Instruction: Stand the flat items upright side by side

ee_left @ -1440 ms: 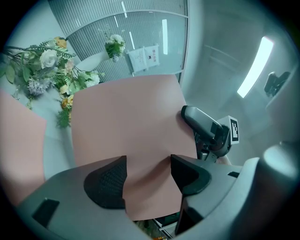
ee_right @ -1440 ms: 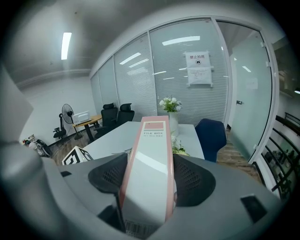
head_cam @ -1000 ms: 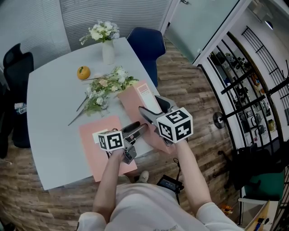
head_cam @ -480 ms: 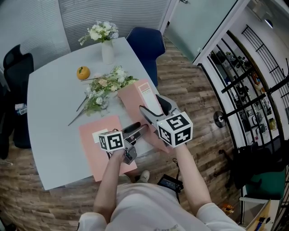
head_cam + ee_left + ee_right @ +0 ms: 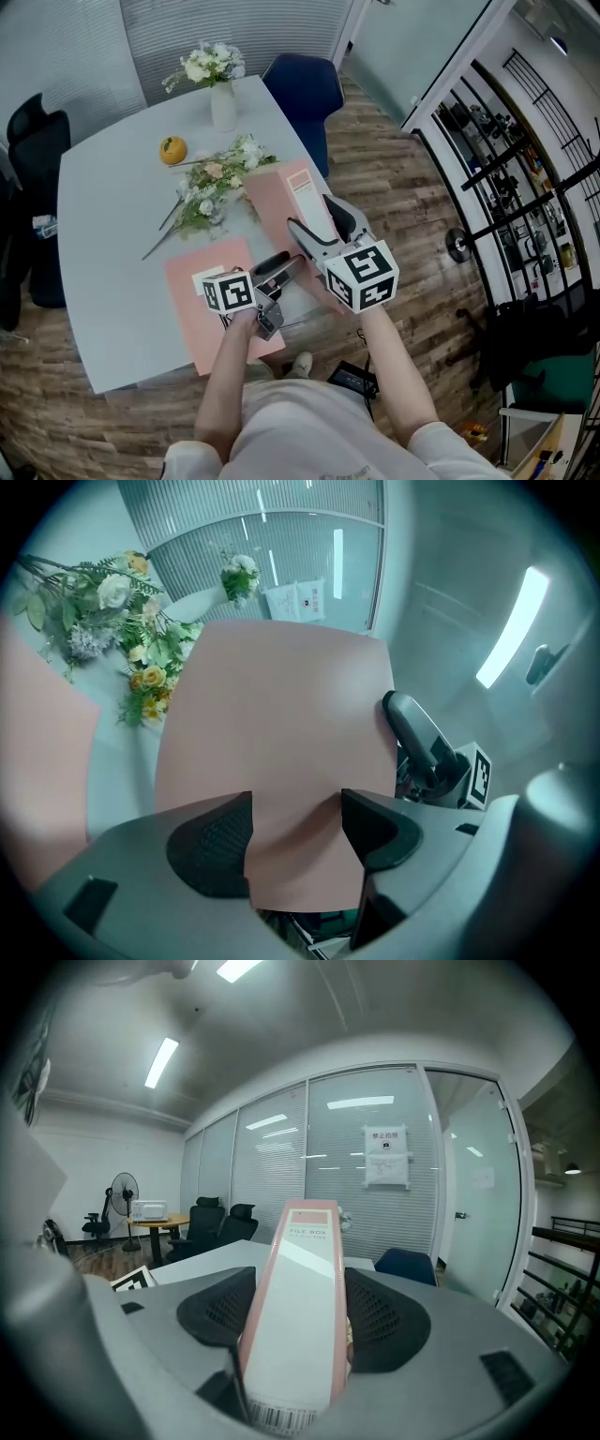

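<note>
A pink file box [image 5: 281,208] stands tilted on its end at the table's right edge, its white spine [image 5: 295,1307] between my right gripper's pads. My right gripper [image 5: 317,242] is shut on it from the near side. A second pink file box [image 5: 202,309] lies flat on the table near the front edge. My left gripper [image 5: 284,266] is over the flat box's right side. It points at the held box's broad face [image 5: 277,714], which fills the gap between its open jaws. I cannot tell whether it touches.
Loose flowers [image 5: 220,183] lie just behind both boxes. A white vase of flowers [image 5: 223,105] and an orange [image 5: 172,150] sit further back. A blue chair [image 5: 305,89] stands past the table's far right edge, a black chair [image 5: 33,131] on the left.
My right gripper has shifted slightly back and left with the box, which stands a little further onto the table. The left gripper has barely moved.
</note>
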`<state>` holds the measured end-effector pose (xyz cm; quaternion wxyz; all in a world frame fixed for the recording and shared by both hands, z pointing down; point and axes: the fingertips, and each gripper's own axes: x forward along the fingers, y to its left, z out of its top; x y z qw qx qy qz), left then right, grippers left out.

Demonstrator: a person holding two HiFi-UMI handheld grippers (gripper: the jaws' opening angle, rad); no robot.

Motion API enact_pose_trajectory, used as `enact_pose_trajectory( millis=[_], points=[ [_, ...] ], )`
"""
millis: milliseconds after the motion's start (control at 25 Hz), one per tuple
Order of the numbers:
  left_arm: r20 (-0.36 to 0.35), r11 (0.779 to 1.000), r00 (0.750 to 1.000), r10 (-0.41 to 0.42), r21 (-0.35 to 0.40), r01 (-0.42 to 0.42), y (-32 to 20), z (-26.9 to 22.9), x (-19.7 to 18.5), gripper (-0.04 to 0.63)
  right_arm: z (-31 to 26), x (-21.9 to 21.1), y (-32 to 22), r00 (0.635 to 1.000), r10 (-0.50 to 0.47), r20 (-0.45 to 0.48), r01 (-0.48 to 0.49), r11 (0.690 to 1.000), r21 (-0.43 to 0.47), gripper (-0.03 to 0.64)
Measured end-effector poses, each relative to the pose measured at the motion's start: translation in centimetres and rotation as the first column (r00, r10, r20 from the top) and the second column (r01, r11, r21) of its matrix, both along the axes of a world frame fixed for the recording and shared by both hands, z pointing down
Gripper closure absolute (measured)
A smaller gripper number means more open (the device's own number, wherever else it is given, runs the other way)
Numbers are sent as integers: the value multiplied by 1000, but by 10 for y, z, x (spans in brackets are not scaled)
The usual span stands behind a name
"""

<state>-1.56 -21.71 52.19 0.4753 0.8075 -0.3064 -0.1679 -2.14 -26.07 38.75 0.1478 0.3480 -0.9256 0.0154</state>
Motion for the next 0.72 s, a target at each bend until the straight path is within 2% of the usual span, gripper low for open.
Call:
enact_pose_trajectory(
  millis=[200,440,720],
  points=[
    [9,1000,1000,-13,-7,13,-2,8,-4,308,-1,2,1,1000,17,26,-18,1000,25,304],
    [-32,1000,999,-3,3,3,0,-3,2,308,-6,11,8,996,32,84,-39,995,87,304],
    [-33,1000,999,2,-2,-2,0,0,4,308,-6,17,14,991,23,129,-41,990,134,304]
  ],
)
